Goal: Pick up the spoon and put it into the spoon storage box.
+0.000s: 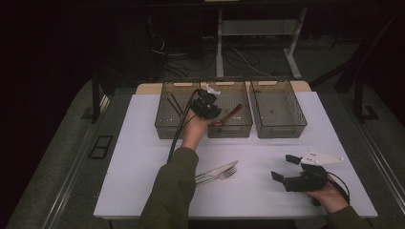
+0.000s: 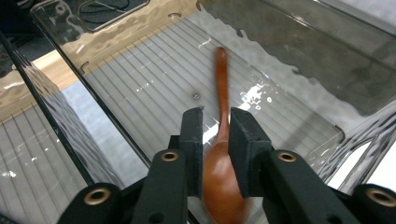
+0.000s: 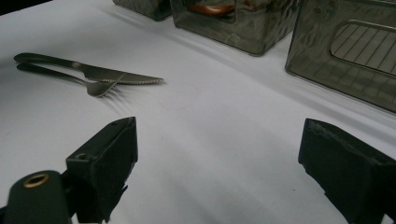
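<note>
On the white desk (image 1: 143,157), the left tongs (image 2: 215,135), loosening, straddle a brown wooden spoon (image 2: 223,154) over the twelve-o'clock clear middle plastic bin (image 1: 237,128), seemingly releasing it there, while the right tongs (image 3: 217,154) wait apart.

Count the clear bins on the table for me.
3, side by side along the far edge: left bin with sticks inside, middle bin with a wooden spoon, right bin.

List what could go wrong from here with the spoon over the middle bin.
1. The left gripper has the wooden spoon between its fingers with gaps showing, so it may drop unevenly and bounce.
2. The handle points toward the middle bin's far wall, so it could end up leaning on the rim instead of lying flat.
</note>
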Tool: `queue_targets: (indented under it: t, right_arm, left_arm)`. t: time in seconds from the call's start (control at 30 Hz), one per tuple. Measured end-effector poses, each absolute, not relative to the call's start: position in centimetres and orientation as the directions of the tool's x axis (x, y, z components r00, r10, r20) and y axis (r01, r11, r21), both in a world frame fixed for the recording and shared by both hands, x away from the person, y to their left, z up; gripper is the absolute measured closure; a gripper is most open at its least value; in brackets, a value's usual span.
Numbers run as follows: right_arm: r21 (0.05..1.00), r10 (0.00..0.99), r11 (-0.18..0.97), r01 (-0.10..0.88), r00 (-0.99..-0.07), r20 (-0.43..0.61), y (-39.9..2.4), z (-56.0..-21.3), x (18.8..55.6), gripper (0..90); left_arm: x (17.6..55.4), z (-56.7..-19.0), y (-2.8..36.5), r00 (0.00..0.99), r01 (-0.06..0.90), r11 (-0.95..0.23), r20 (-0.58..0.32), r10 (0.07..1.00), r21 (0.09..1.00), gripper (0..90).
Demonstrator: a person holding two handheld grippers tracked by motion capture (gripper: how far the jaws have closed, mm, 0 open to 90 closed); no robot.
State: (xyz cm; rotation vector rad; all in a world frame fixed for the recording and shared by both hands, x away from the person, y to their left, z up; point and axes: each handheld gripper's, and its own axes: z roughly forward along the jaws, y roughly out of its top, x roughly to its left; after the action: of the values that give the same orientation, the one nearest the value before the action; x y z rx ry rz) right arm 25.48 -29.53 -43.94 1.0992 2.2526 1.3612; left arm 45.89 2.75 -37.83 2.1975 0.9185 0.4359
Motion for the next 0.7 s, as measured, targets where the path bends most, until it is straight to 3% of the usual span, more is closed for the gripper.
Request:
queue_targets:
  t: [0.43, 0.7]
  right_arm:
    - [0.846, 0.733, 0.269, 0.461, -0.668, 0.131, -29.5, -44.0, 25.5, 12.1]
    - [0.846, 0.734, 0.269, 0.461, -0.667, 0.13, -29.6, -44.0, 25.5, 12.1]
  left_arm:
    - [44.7, -36.3, 3.6, 0.783, 0.403, -0.482, -0.02, 0.622, 0.778, 47.0]
    - [43.0, -35.2, 4.2, 0.825, 0.352, -0.46, -0.038, 0.564, 0.815, 40.8]
